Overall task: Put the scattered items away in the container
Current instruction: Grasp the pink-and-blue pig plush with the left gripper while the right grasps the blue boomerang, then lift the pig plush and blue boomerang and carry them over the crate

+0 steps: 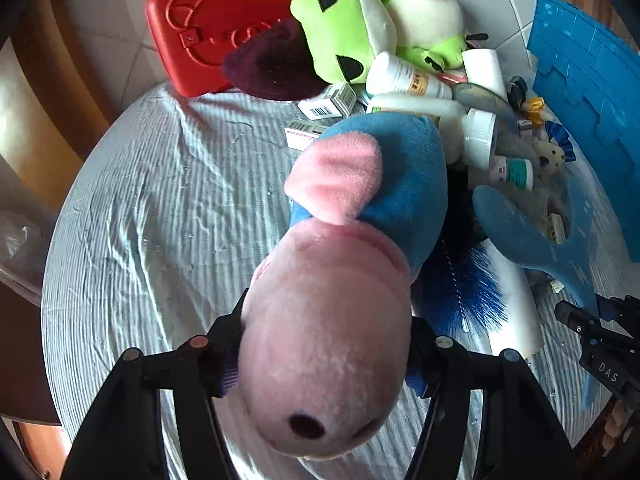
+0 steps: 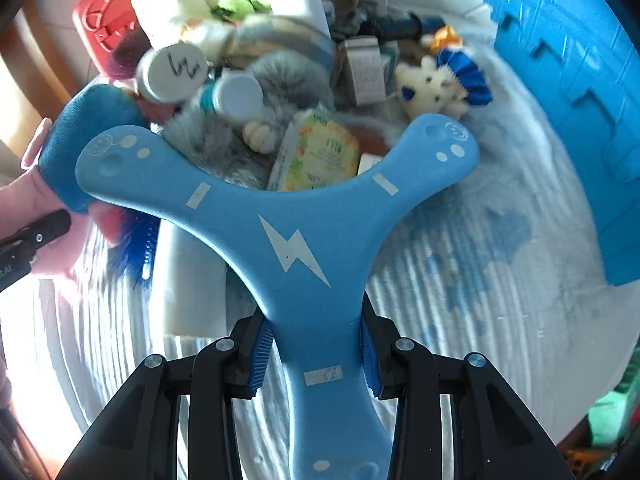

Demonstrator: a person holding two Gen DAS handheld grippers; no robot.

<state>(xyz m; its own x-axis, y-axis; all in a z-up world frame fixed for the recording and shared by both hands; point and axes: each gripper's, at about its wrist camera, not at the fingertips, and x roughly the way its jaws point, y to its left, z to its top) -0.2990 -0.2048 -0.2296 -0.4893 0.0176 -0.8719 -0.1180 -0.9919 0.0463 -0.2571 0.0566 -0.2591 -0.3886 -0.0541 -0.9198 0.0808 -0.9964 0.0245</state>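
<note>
Striped tablecloth point(image 1: 140, 208) — "DAS" on right gripper point(image 1: 608, 372)

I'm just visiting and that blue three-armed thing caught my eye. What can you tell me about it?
The blue three-winged boomerang looks like soft foam, printed with a white lightning bolt, dots and smiley faces. The right claw is shut on one wing; the other two spread out flat above the cluttered pile, one wing tip near a blue and pink plush toy.

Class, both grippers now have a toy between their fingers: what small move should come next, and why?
Probably lift both straight up. The left gripper clamps the pink plush pig and the right gripper clamps the blue boomerang, both low over the tablecloth beside the clutter; the blue container stands beyond.
</note>
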